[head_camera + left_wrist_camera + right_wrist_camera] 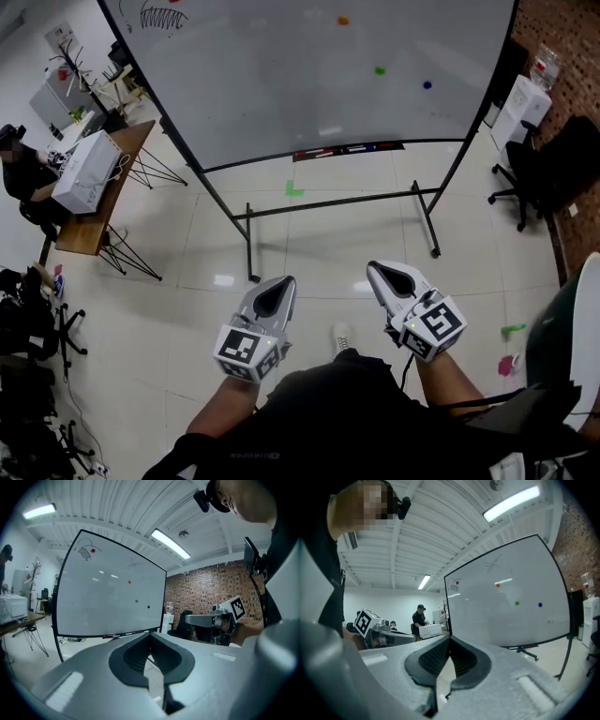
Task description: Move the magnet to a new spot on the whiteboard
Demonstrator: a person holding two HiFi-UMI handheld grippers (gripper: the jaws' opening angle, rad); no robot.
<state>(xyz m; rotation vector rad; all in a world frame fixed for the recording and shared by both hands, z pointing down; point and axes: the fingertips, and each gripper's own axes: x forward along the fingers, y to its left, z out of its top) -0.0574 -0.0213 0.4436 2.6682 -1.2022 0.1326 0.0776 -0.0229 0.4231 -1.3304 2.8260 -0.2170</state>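
Note:
The whiteboard [281, 84] stands on a black wheeled frame ahead of me, well beyond both grippers. On it sit an orange magnet [342, 20], a green magnet [380, 70] and a blue magnet [427, 84]. The left gripper view also shows a red magnet [93, 551] by a scribble at the board's upper left. My left gripper [284, 281] and right gripper [375, 266] are held side by side at waist height, pointing at the board. Both are shut with nothing between the jaws, as the left gripper [150, 633] and right gripper [449, 639] views show.
A marker tray [347, 148] runs along the board's lower edge. The stand's legs [248, 253] reach onto the tiled floor toward me. A wooden table with a white box [86, 171] stands left, a black office chair [539, 173] right. A person [419, 617] stands far off.

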